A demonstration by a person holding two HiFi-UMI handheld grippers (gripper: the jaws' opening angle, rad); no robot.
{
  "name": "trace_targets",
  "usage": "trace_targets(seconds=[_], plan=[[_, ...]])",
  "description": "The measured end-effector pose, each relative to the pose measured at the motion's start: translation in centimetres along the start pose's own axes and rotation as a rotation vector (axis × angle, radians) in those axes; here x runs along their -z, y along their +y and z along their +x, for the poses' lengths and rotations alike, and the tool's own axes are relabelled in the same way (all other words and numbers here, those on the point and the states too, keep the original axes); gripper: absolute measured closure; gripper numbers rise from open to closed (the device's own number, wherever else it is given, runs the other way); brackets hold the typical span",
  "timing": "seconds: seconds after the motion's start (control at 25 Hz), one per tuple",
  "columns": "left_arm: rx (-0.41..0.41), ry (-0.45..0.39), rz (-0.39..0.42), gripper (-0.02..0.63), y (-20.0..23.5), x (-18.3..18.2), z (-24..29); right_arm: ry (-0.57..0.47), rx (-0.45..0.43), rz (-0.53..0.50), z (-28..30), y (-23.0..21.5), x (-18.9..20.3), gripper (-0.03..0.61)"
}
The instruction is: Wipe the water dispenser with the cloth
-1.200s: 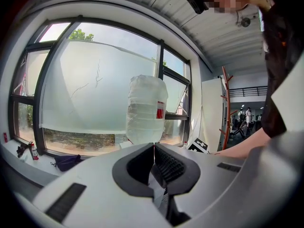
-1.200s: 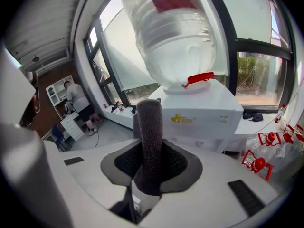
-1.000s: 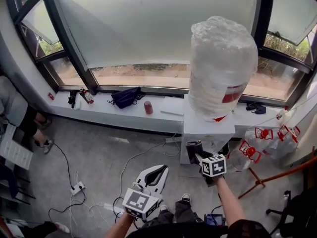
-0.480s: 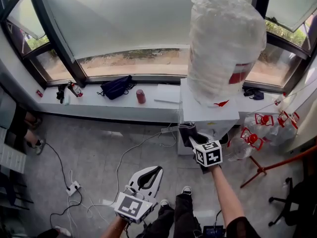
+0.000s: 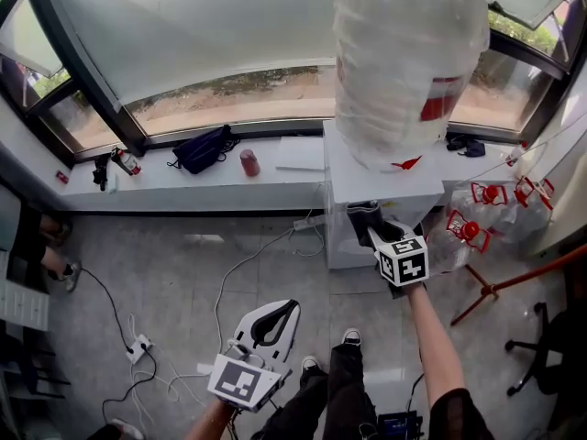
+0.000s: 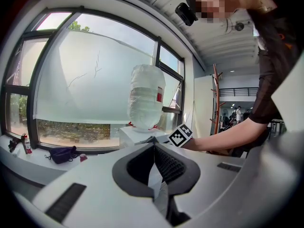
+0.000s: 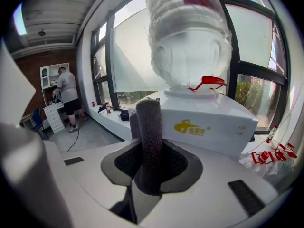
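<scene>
The white water dispenser (image 5: 378,183) stands against the window sill with a wrapped clear bottle (image 5: 408,53) upside down on top. My right gripper (image 5: 369,227) is shut on a dark grey cloth (image 5: 358,216), which is at the upper front face of the dispenser. In the right gripper view the cloth (image 7: 148,122) sticks up out of the right gripper (image 7: 151,151), just before the dispenser's front (image 7: 216,122) and below the bottle (image 7: 187,37). My left gripper (image 5: 292,307) hangs low over the floor, shut and empty. The left gripper (image 6: 153,145) points towards the dispenser (image 6: 135,134).
A dark bag (image 5: 202,148), a red can (image 5: 249,162) and a spray bottle (image 5: 124,160) sit on the sill. Empty red-capped bottles (image 5: 477,236) and a wooden stand (image 5: 514,282) are to the right. Cables and a power strip (image 5: 138,346) lie on the floor. A person (image 7: 69,96) stands far left.
My right gripper has carried the cloth up the dispenser's front, from the lower part to near the top edge. The left gripper stays low and shut. The head view has shifted.
</scene>
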State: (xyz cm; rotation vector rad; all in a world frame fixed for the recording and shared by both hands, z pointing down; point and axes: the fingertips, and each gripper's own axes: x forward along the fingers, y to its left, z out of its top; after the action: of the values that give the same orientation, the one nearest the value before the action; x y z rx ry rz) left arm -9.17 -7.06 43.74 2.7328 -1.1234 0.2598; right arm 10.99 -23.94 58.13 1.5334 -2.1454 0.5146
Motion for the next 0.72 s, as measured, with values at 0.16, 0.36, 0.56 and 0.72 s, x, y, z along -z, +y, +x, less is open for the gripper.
trace_targets(seconds=[0.16, 0.36, 0.56, 0.72], plan=[[0.001, -0.003, 0.004, 0.595, -0.4, 0.6, 0.9, 0.002, 0.052, 0.047, -1.5, -4.0, 1.0, 0.465], [0.032, 0.007, 0.013, 0.594, -1.9, 0.6, 2.4, -0.002, 0.146, 0.123, -3.9, -10.2, 2.0, 0.465], [0.064, 0.019, 0.025, 0.594, -3.4, 0.3, 3.9, 0.001, 0.213, 0.184, -5.8, -15.3, 3.5, 0.465], [0.071, 0.019, 0.021, 0.594, -3.9, -0.1, 5.2, 0.019, 0.259, 0.198, -6.9, -18.7, 5.0, 0.465]])
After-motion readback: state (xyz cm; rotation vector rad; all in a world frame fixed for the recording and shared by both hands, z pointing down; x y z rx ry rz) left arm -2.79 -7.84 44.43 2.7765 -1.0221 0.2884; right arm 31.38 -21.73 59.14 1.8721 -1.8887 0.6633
